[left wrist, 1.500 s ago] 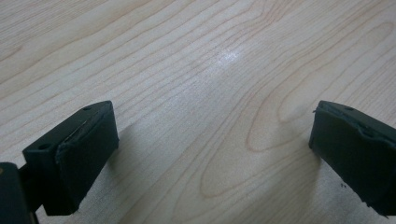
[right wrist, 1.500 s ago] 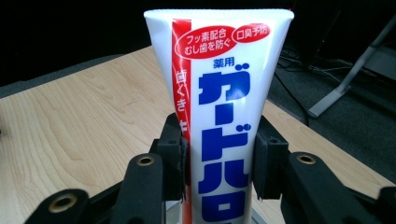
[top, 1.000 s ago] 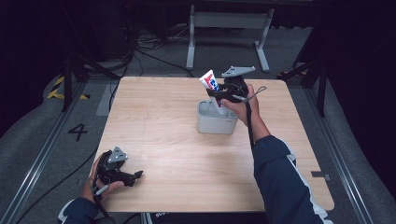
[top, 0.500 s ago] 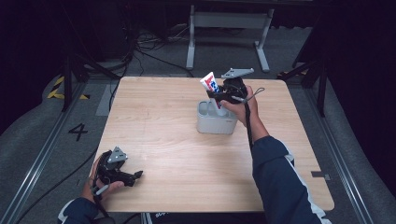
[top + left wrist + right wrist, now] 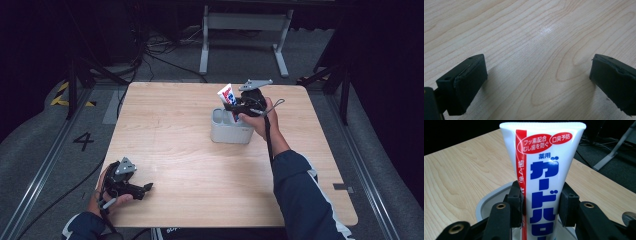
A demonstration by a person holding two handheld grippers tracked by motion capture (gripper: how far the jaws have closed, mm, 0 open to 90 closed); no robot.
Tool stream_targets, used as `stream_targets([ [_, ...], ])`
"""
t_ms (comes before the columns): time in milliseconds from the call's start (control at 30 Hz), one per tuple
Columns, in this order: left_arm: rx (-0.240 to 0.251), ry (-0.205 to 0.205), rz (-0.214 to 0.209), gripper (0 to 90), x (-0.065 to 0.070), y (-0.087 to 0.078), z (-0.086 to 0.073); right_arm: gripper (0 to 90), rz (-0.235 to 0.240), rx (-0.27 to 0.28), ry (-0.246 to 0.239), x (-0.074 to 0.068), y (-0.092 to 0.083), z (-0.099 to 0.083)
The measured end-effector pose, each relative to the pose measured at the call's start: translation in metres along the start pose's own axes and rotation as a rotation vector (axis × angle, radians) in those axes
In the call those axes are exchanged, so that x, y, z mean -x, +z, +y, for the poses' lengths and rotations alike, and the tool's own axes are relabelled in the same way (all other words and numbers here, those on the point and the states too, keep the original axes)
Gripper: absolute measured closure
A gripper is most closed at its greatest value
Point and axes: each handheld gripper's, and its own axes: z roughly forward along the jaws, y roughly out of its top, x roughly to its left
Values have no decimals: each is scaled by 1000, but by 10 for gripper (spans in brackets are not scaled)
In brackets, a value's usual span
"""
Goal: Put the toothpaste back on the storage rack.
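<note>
A white toothpaste tube [image 5: 227, 95] with red and blue print stands upright, crimped end up, over a grey holder [image 5: 227, 132] in the middle of the table. My right gripper [image 5: 231, 106] is shut on the tube, with both pads pressed on its sides. In the right gripper view the tube [image 5: 544, 170] rises between the jaws and its lower end dips inside the holder's rim [image 5: 484, 202]. My left gripper [image 5: 145, 189] rests at the table's near left corner, open. Its jaws [image 5: 539, 80] stand wide apart over bare wood.
The wooden table [image 5: 175, 125] has dark floor around it. Cables and a metal stand [image 5: 245, 30] lie beyond its far edge. A person's right sleeve [image 5: 300, 195] crosses the near right part of the table.
The right gripper and the tube have shifted slightly lower in the high view, closer to the holder. The left gripper has kept still.
</note>
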Motion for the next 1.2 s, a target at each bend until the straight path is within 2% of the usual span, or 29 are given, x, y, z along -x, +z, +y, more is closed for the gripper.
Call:
stream_targets([
  [567, 0, 0, 0, 17, 0, 0, 0, 615, 10, -28, -15, 1, -8, -18],
  [1200, 0, -1, 0, 17, 0, 0, 0, 602, 10, -89, -47, 1, -10, -25],
])
